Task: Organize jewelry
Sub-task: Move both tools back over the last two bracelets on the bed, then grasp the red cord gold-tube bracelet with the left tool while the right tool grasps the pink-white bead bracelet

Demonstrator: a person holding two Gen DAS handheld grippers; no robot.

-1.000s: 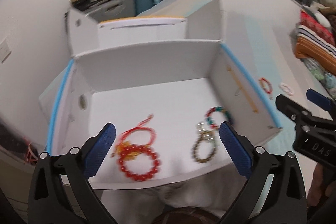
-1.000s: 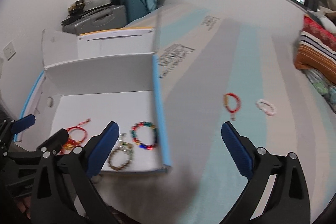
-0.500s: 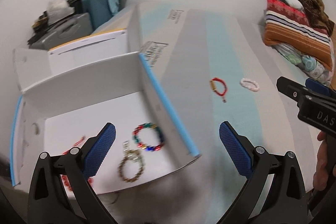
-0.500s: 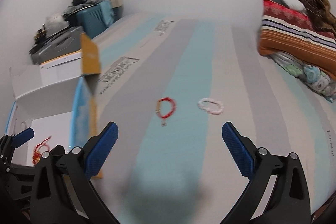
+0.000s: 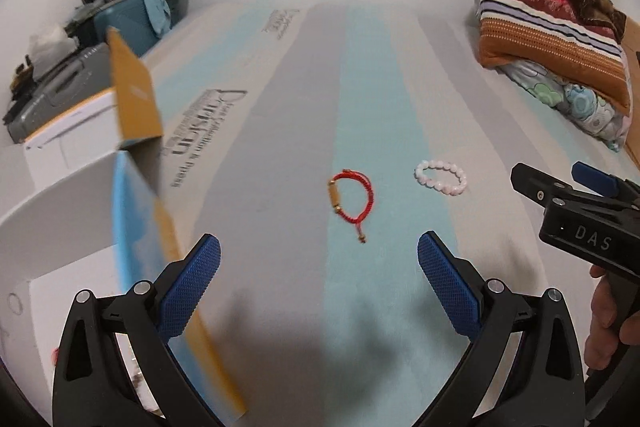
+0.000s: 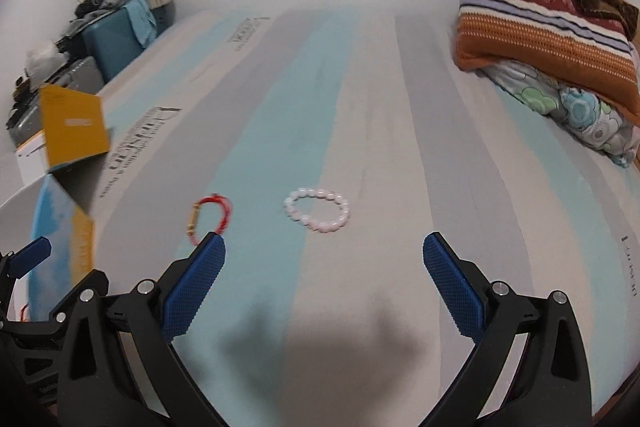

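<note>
Left wrist view: swings off the white box (image 5: 60, 227) onto the mattress (image 5: 280, 147) | left gripper (image 5: 318, 259) wide open, empty, red cord bracelet (image 5: 352, 197) ahead | right gripper (image 6: 322, 259) wide open, empty, facing pink bead bracelet (image 6: 316, 209) | judgement: two pickups left.

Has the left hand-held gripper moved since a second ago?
Yes. The left hand-held gripper swung right, from over the box toward the red cord bracelet.

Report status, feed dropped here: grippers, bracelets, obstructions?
Left gripper and right gripper open, empty. Red bracelet and pink bracelet loose on mattress. Nothing between.
</note>
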